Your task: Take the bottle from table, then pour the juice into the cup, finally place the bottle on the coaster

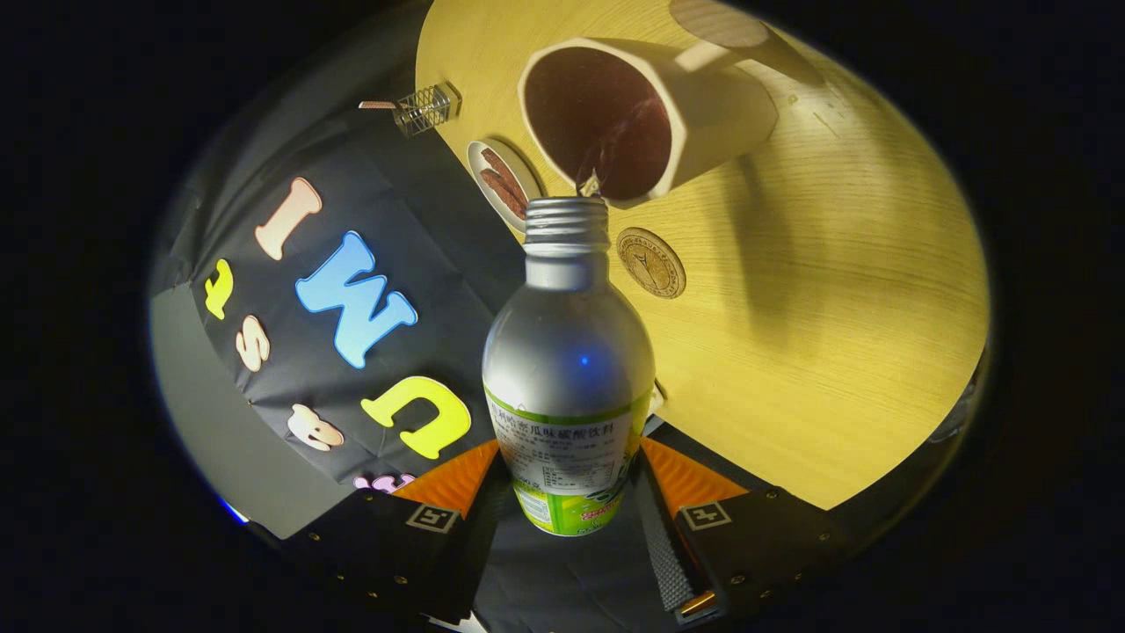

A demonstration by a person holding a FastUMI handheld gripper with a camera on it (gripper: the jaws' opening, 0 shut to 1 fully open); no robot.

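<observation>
**Mid-pour: bottle mouth at the cup rim**

Nearest to me, the gripper [569, 492] has both fingers pressed against the lower, labelled part of the bottle [569, 378], one on each side, so the jaws are holding it at a narrow spread set by the bottle's width. The bottle runs straight ahead along the fingers, its base toward me and its uncapped threaded neck pointing away. The whole rig is tipped, since the table [835, 308] appears rotated steeply around me.

Just beyond the neck, a thin stream of juice [591, 180] leaves the bottle's mouth and falls into the cup [650, 114]. The cup's opening faces me, and dark liquid shows inside it. The mouth sits just at the near rim of the cup, so I judge the pour is in progress and the alignment of the bottle's long axis with the cup's opening is what matters now.

Beside the neck, on the table, lies the round coaster [650, 262], near the cup's base. It is the bottle's final spot, so I'll need to right the bottle and set it there.

Farther off sit a small dish [504, 183] with brown pieces and a little wire basket [426, 108].
</observation>
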